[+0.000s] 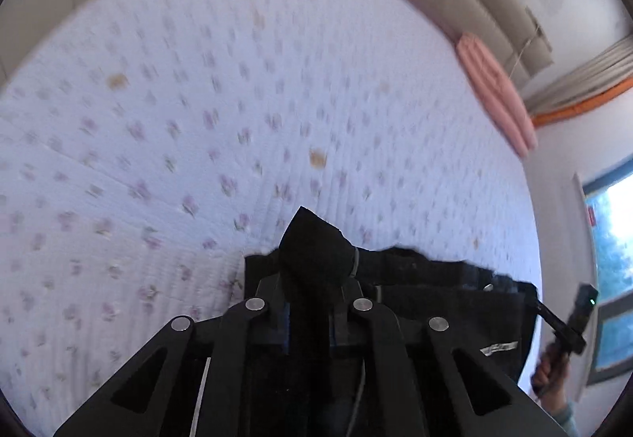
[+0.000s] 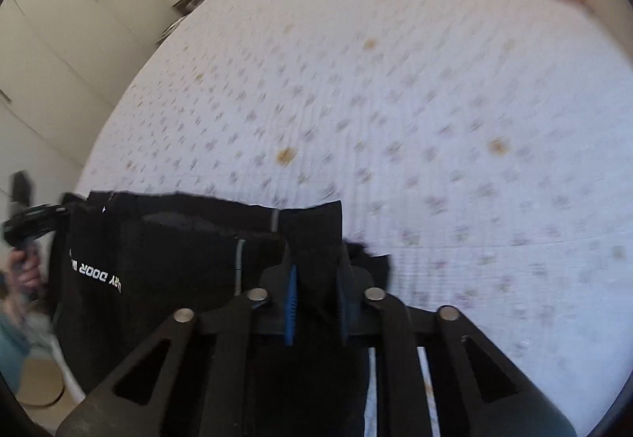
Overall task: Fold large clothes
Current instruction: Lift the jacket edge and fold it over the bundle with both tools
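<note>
A black garment (image 1: 435, 302) is held up over the near edge of the bed, low in both frames. In the left wrist view it fills the lower centre and runs to the lower right, with one corner bunched into a dark peak in the lower middle. A small white label shows on it at the lower right. In the right wrist view the same cloth (image 2: 178, 263) spans from the lower left to the lower centre, its top edge fairly straight and level. White lettering, seen upside down, sits at the lower left. A thin pale seam runs down the fabric near the centre.
</note>
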`<state>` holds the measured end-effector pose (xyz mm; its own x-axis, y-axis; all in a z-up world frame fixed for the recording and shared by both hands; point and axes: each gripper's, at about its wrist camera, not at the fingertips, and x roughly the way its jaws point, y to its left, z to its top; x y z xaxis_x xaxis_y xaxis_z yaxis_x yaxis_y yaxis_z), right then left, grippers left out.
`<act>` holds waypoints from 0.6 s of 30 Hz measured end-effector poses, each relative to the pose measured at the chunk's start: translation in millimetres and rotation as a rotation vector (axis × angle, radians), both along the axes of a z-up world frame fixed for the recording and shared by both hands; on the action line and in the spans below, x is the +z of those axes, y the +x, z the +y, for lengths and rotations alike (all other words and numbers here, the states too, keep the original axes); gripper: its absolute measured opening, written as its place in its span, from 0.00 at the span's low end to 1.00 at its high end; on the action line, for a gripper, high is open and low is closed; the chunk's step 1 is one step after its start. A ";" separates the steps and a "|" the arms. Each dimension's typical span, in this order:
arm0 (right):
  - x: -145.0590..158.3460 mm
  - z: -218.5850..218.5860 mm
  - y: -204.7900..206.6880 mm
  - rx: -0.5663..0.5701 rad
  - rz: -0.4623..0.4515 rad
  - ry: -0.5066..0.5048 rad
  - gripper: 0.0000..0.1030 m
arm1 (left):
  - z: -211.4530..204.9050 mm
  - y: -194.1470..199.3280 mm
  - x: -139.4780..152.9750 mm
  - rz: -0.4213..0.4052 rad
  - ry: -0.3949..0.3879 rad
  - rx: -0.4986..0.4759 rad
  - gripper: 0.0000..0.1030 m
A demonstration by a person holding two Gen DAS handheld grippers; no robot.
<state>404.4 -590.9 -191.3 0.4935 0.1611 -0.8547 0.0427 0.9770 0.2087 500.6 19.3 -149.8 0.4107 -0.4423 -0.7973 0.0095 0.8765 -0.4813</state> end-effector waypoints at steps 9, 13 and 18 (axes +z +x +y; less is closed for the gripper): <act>94.3 16.8 8.4 -0.077 -0.218 -0.272 0.12 | -8.1 22.5 92.1 -0.232 0.013 -0.019 0.12; 60.7 17.8 52.6 -0.093 -0.143 -0.310 0.13 | -12.6 59.2 48.5 -0.128 0.065 0.005 0.12; -24.5 20.1 76.4 -0.060 0.082 -0.310 0.13 | -15.7 69.1 -29.7 0.062 0.147 -0.002 0.13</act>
